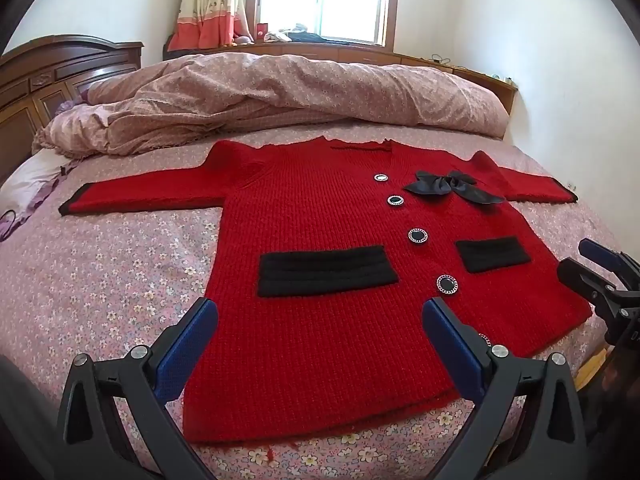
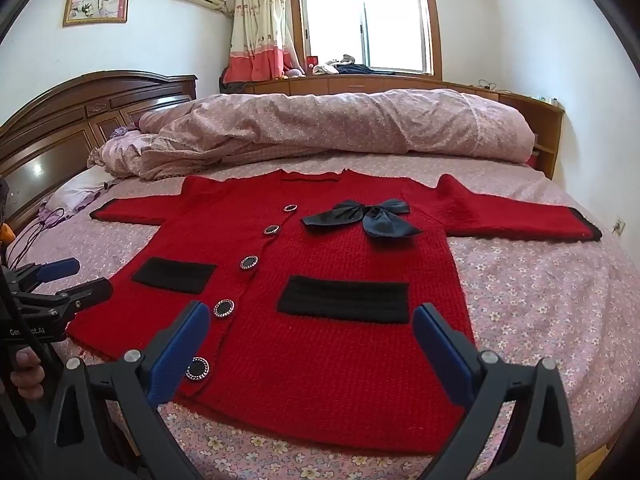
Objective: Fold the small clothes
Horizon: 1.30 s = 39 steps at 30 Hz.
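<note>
On the floral bedsheet (image 1: 100, 280), spread flat and face up: a red knitted cardigan (image 1: 320, 340), both sleeves stretched out sideways, collar toward the rumpled duvet (image 1: 280, 92), hem toward the cameras. Down the cardigan's front, a row of black round buttons (image 1: 418, 236); beside the top ones, a black satin bow (image 2: 360, 216); lower down, two black pocket bands (image 1: 324, 270), one on each side of the button line.

Just above the cardigan's hem, over its left half: the left gripper (image 1: 320, 322), blue-padded fingers (image 1: 200, 332) spread wide, nothing between them. Over the cardigan's right half, near the hem too: the right gripper (image 2: 310, 326), likewise wide open and empty, straddling the right pocket band. Neither seen touching the knit. Behind the duvet, a window (image 2: 364, 20) and a curtain (image 2: 260, 28).
</note>
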### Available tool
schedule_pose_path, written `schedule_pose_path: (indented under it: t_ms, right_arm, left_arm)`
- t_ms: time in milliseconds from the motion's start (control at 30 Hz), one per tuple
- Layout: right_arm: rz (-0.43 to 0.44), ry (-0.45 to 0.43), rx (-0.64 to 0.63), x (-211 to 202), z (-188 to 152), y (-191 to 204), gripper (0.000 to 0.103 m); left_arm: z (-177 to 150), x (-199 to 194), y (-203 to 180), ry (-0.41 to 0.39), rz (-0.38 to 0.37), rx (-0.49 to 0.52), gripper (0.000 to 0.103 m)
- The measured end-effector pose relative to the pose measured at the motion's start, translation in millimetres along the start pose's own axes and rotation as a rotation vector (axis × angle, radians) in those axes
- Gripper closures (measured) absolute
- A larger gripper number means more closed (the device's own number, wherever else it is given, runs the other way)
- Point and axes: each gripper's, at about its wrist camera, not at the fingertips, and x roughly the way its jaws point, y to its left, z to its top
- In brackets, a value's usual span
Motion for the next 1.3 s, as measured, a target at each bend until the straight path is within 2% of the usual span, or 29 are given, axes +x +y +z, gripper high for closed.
schedule_pose_path:
  t_ms: [1300]
  right_arm:
    - [0.007,0.015,-0.009,3.3,-5.2,7.4,0.0]
  left_arm:
    - [-1.2,1.8,-2.7,0.002,0.004,0.002,0.004]
